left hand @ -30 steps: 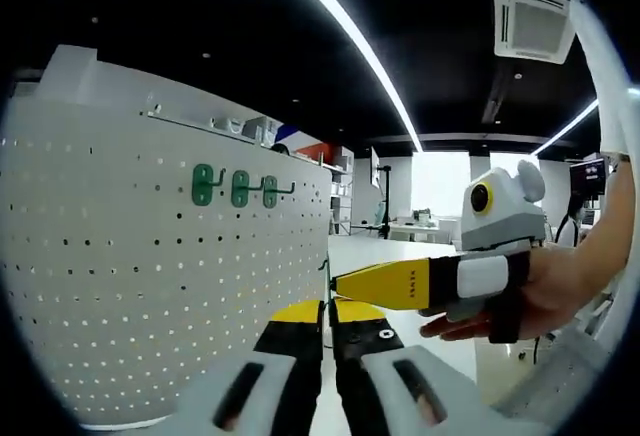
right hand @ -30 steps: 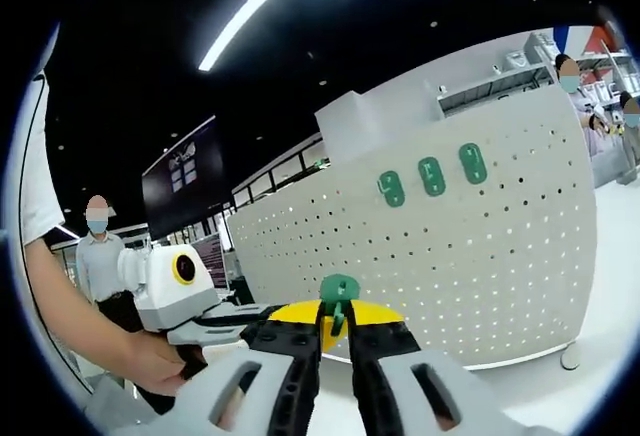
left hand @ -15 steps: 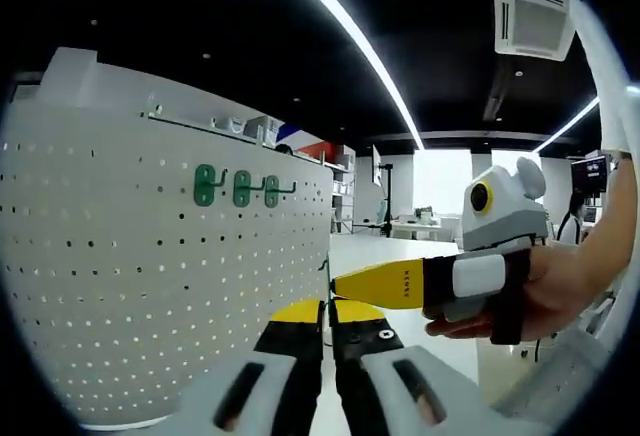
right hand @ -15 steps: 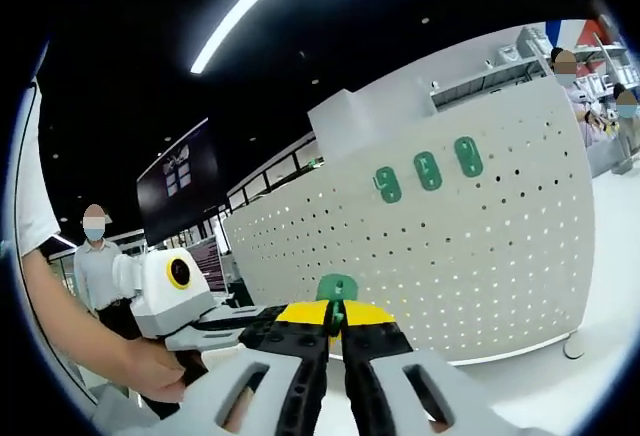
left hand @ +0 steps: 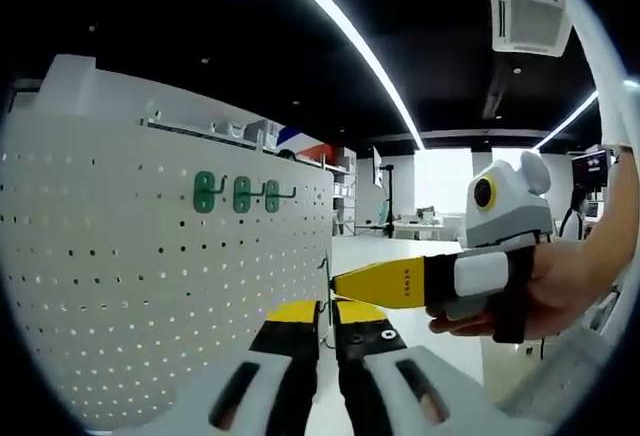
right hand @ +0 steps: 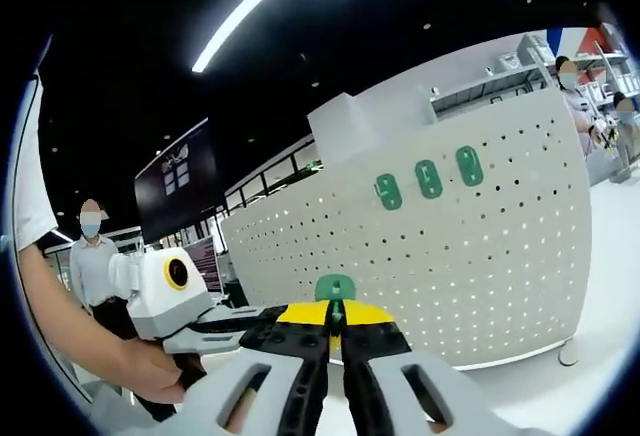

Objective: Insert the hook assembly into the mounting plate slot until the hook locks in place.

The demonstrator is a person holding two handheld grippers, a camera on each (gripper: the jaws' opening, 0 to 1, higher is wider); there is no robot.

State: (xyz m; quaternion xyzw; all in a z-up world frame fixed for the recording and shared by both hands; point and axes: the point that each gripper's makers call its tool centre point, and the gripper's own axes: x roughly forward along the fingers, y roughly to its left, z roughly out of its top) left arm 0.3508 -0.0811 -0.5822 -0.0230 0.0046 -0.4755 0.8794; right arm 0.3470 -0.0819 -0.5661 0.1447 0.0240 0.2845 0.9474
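In the right gripper view, the left gripper [right hand: 275, 318] is sitting at the left, jaws narrow and holding nothing. The right gripper [right hand: 335, 318] is clamping a green hook [right hand: 335, 291]. Beyond its tips, the white pegboard [right hand: 480, 256] is carrying three mounted green hooks [right hand: 428, 179], up and to the right.

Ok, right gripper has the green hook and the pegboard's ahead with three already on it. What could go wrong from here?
Three risks, as I judge them:
1. The right gripper pinches the green hook only by its lower part, so it may twist on touching the white pegboard.
2. The board is still apart from the hook and densely holed; picking a wrong hole is easy.
3. The left gripper sits close beside the right one, so they may bump.
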